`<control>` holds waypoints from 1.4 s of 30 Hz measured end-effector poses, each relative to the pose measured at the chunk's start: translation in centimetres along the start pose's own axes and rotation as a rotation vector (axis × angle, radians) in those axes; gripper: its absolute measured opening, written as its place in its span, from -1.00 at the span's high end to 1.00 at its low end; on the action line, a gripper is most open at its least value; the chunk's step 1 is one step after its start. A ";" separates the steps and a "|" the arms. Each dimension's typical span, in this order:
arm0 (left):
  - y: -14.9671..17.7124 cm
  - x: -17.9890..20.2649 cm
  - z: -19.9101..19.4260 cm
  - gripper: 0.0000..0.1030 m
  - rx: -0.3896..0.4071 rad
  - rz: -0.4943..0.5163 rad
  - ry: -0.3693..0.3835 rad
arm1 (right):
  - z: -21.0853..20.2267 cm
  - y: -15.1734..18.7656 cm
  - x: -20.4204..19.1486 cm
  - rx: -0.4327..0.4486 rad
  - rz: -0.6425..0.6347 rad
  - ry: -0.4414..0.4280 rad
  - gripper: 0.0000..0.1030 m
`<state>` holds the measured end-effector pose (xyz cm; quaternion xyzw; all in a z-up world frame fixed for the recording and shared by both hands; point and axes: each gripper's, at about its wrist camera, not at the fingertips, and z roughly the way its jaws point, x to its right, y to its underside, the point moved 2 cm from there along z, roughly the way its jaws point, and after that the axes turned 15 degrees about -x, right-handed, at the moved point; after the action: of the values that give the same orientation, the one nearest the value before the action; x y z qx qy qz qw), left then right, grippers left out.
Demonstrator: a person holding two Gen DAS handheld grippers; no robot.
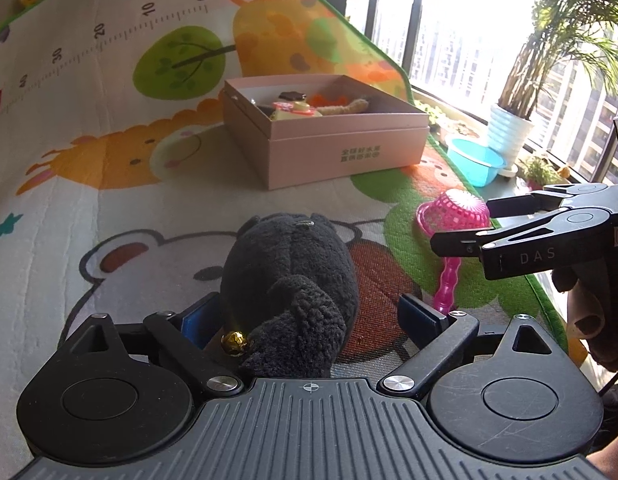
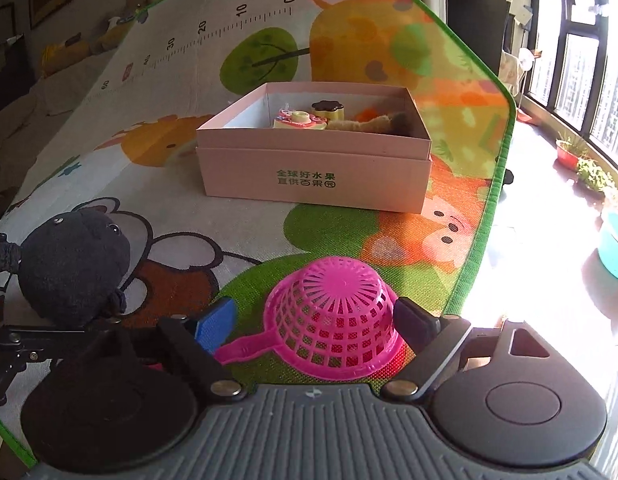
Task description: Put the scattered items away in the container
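A black plush toy point(image 1: 293, 276) with a gold bell lies on the play mat between the open fingers of my left gripper point(image 1: 309, 316); it also shows in the right wrist view point(image 2: 75, 264). A pink plastic strainer point(image 2: 333, 320) lies upside down on the mat between the open fingers of my right gripper point(image 2: 317, 324); the left wrist view shows it point(image 1: 453, 212) behind the right gripper point(image 1: 461, 236). The pink cardboard box point(image 2: 313, 176) stands further back on the mat, open, with several small toys inside; it also shows in the left wrist view point(image 1: 341, 152).
The colourful play mat point(image 2: 245, 232) has a green edge point(image 2: 485, 216) on the right, with bare floor beyond. A turquoise basin point(image 1: 475, 164), potted plants point(image 1: 509, 128) and windows stand to the right. Plush toys point(image 2: 109, 28) lie at the mat's far left edge.
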<state>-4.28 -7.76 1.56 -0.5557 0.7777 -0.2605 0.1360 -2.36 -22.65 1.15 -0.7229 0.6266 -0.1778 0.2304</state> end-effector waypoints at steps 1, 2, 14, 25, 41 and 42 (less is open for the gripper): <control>0.2 0.0 -0.1 -0.88 -0.004 0.006 0.006 | 0.1 0.0 0.0 -0.003 -0.001 -0.003 -0.57; 0.4 -0.1 -0.1 -0.89 -0.008 0.008 0.010 | 0.3 -0.1 -0.1 -0.005 -0.002 -0.004 -0.55; 1.5 -3.5 -1.6 -0.91 -0.032 0.051 -0.258 | 0.1 0.4 0.1 0.006 -0.016 0.004 -0.54; 2.6 -4.9 -6.3 -0.94 0.039 -0.108 -0.190 | -0.4 1.2 -0.1 0.045 -0.021 0.048 -0.72; -3.2 -5.0 -2.6 -0.98 0.144 -0.382 -0.191 | -0.8 2.5 -2.2 0.066 -0.048 -0.037 -1.00; -3.0 -4.9 -2.3 -0.98 0.135 -0.377 -0.184 | -0.7 2.5 -2.0 0.057 -0.034 -0.045 -1.00</control>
<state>-1.36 -3.35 4.80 -0.7025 0.6249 -0.2810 0.1923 -5.08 -21.00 0.41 -0.7305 0.6037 -0.1829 0.2618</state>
